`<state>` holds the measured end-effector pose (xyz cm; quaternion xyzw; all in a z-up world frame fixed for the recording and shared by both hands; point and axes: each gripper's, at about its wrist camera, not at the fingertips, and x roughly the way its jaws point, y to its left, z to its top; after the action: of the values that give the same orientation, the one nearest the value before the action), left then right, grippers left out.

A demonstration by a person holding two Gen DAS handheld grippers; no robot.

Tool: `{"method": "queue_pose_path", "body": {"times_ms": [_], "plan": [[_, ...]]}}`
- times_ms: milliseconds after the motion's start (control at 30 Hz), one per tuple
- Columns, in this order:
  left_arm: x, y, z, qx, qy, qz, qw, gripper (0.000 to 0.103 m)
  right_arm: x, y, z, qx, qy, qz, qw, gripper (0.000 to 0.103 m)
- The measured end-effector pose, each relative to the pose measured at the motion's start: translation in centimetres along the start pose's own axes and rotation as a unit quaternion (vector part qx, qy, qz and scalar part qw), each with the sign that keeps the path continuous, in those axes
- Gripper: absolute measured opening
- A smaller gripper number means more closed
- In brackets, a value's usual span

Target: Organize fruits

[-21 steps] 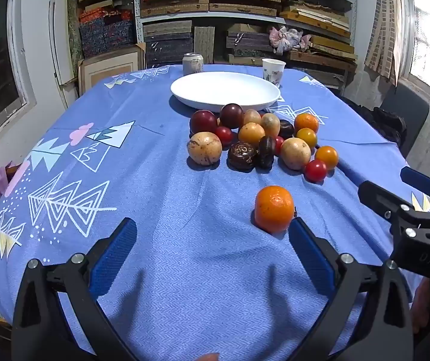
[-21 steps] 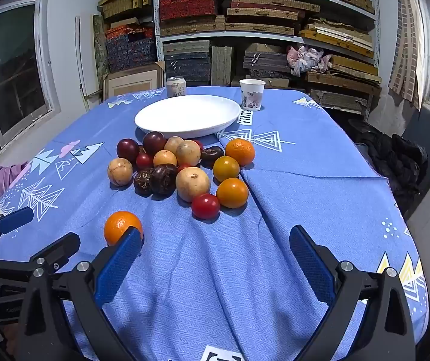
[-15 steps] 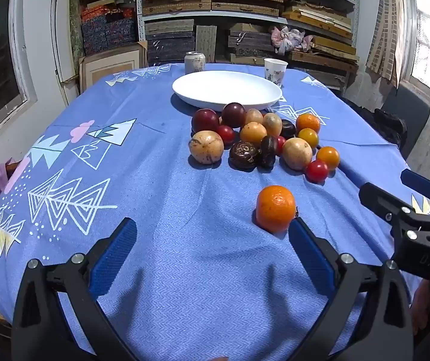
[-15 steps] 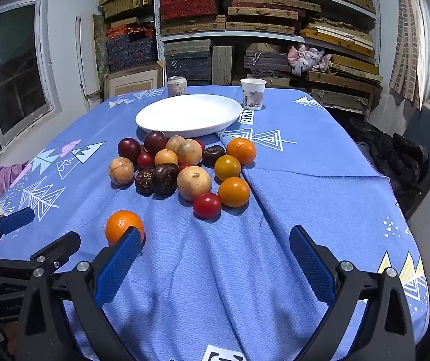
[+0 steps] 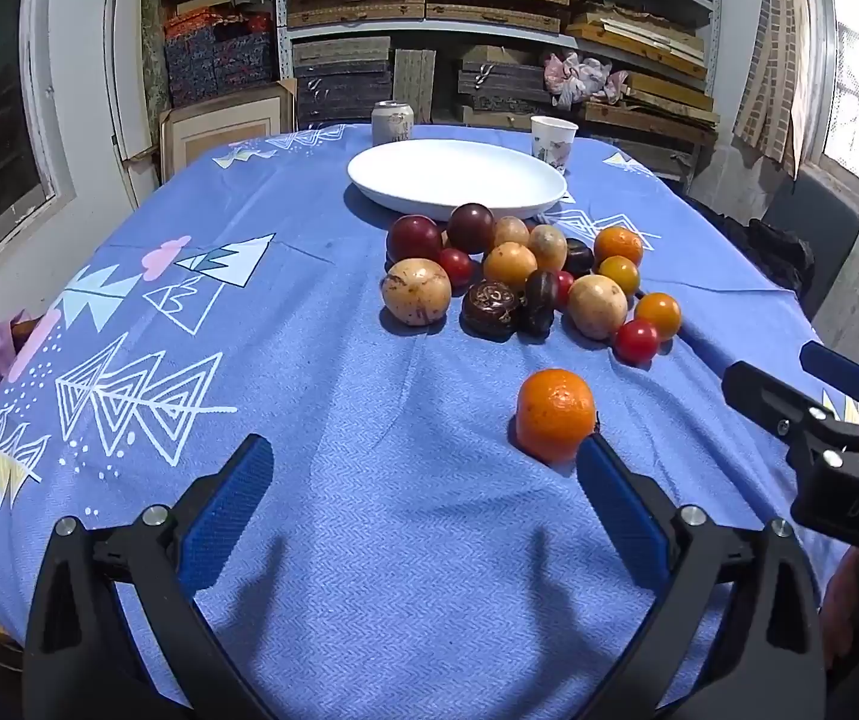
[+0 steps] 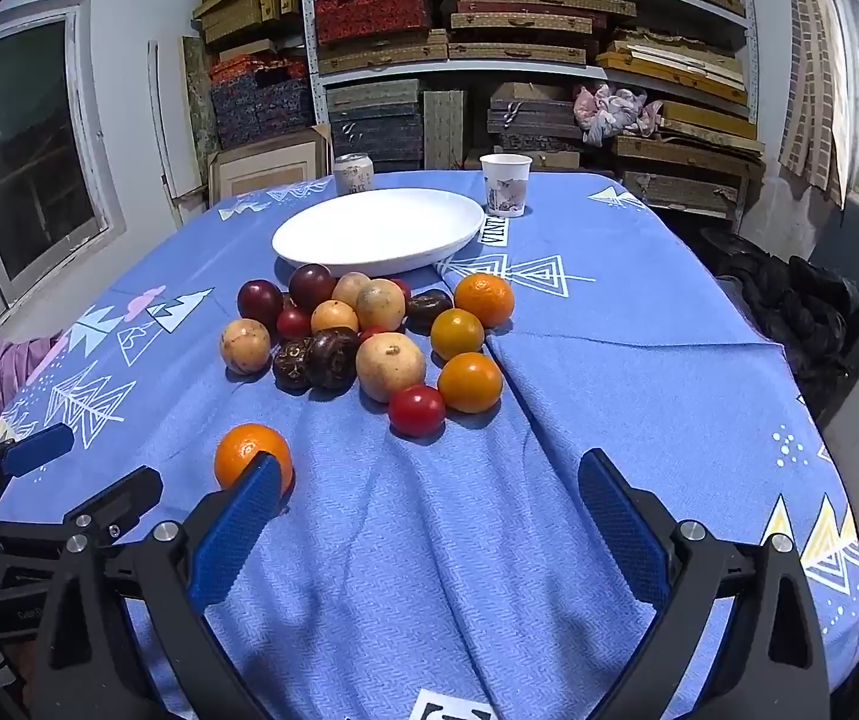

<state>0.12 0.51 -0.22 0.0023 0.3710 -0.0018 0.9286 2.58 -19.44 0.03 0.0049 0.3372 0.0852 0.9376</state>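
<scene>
Both claws, left gripper (image 5: 423,468) and right gripper (image 6: 429,486), hang open and empty over the table's near edge; a lone orange (image 5: 555,414) sits nearest, likely first for the empty white plate (image 5: 456,180).

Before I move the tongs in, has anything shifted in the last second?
Nothing visibly changed. Both tongs, left and right, stay wide open and empty; the lone orange, the fruit pile and the empty white plate sit as before.

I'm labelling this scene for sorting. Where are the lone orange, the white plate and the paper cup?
lone orange (image 5: 555,414): left wrist view, middle of its peel.
white plate (image 6: 378,231): right wrist view, bare inner surface.
paper cup (image 6: 506,185): right wrist view, side wall.
</scene>
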Motion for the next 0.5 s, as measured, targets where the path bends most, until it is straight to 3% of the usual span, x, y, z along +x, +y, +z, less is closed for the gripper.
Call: {"method": "queue_pose_path", "body": {"times_ms": [500], "plan": [[0.77,-0.07,-0.36,-0.001,0.019,-0.001,0.9998,0.099,-0.06,0.0,-0.01,0.001,0.001,0.006,1.0,0.1]]}}
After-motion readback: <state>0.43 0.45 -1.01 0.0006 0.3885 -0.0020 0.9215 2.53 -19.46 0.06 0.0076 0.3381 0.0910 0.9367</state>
